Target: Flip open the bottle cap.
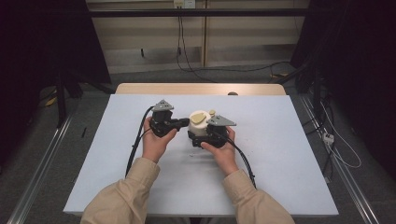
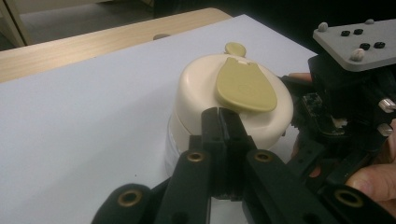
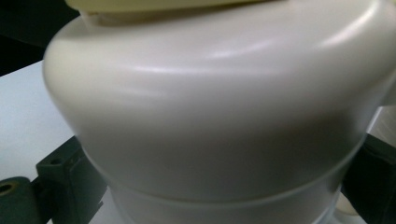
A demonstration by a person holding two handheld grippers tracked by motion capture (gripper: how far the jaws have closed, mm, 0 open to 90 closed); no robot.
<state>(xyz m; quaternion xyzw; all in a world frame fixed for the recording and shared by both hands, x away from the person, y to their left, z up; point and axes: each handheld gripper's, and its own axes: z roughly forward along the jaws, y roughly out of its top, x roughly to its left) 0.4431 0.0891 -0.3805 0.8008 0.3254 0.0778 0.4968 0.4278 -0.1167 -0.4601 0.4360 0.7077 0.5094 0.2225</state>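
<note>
A cream round container (image 1: 198, 126) with a domed lid (image 2: 201, 84) stands on the white table top (image 1: 280, 154). A tan flap (image 2: 245, 86) lies on the lid, with a small tan knob (image 2: 236, 48) at its far end. My right gripper (image 1: 201, 136) is shut on the container's body (image 3: 210, 116), one finger (image 3: 60, 179) on each side. My left gripper (image 2: 223, 116) is shut with nothing between its jaws, its tips against the lid's near edge just below the flap. In the high view the left gripper (image 1: 185, 122) reaches in from the container's left.
The white sheet covers a wooden table whose far edge (image 1: 201, 88) shows bare wood. Black cables (image 1: 135, 149) trail from both grippers toward the near edge. Dark frames and floor cables (image 1: 327, 135) surround the table.
</note>
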